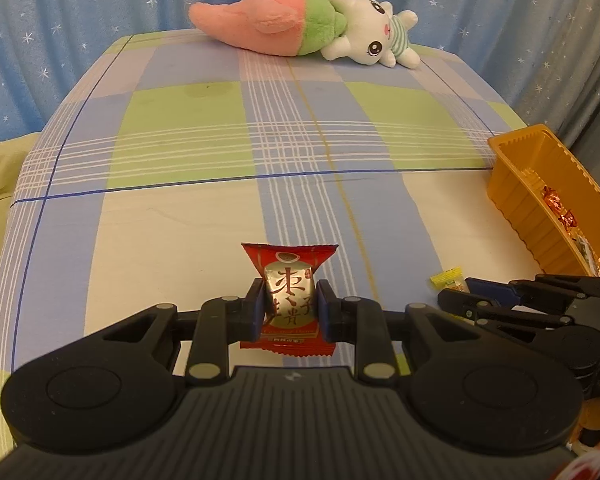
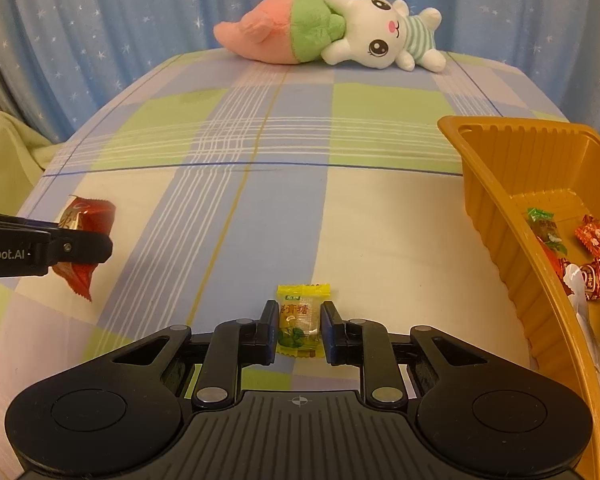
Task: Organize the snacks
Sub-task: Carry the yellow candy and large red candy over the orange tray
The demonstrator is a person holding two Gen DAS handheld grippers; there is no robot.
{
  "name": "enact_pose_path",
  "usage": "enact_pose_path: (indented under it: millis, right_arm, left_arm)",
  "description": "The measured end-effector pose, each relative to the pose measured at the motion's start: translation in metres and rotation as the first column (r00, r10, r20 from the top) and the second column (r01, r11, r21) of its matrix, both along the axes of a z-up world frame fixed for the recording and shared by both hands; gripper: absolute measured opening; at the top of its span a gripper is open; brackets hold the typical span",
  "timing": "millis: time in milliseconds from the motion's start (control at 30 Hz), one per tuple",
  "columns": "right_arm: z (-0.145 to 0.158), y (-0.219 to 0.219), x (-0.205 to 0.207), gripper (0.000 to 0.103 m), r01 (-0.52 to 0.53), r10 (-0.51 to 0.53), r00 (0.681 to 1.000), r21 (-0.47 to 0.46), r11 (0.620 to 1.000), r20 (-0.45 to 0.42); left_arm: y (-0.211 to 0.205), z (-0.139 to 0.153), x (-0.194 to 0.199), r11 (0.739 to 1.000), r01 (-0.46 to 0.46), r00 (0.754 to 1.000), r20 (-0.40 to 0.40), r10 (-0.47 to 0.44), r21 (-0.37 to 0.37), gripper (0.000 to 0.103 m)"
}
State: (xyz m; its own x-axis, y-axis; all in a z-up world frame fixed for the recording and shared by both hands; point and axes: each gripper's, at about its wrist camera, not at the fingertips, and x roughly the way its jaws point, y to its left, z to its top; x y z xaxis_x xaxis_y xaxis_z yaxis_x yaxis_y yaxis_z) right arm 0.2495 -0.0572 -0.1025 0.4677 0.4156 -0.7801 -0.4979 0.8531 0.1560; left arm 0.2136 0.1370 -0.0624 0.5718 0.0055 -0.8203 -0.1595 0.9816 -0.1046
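Note:
A red snack packet (image 1: 290, 256) with gold lettering stands upright between the pads of my left gripper (image 1: 290, 286), which is shut on it just above the plaid cloth. The right wrist view shows that same red packet (image 2: 88, 212) and the left gripper (image 2: 80, 246) at its left edge. My right gripper (image 2: 300, 308) is shut on a small yellow candy (image 2: 303, 292) lying on the cloth, both pads against its sides. The left wrist view shows the right gripper (image 1: 460, 290) low at the right, with the yellow candy (image 1: 446, 278) poking out past its tips.
An orange plastic tray (image 2: 496, 208) holding several wrapped candies (image 2: 592, 236) stands at the right; the left wrist view also shows the tray (image 1: 528, 208). A pink, green and white plush toy (image 2: 332, 32) lies at the far edge before a blue starred curtain (image 2: 100, 20).

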Motion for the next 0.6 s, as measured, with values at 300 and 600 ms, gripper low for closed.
enact_pose_path:
  millis: [300,600]
  right_arm:
    - [0.022,-0.019,-0.006,0.022,-0.004,0.003,1.0,0.049,0.999,0.014]
    - [0.058,-0.061,-0.019,0.022,0.027,-0.033,0.998,0.128,0.991,0.052]
  left_arm:
    - [-0.026,0.008,0.002,0.999,0.039,0.999,0.016,-0.039,-0.001,0.024]
    - [-0.074,0.029,0.002,0.993,0.115,0.992,0.06,-0.114,-0.013,0.024]
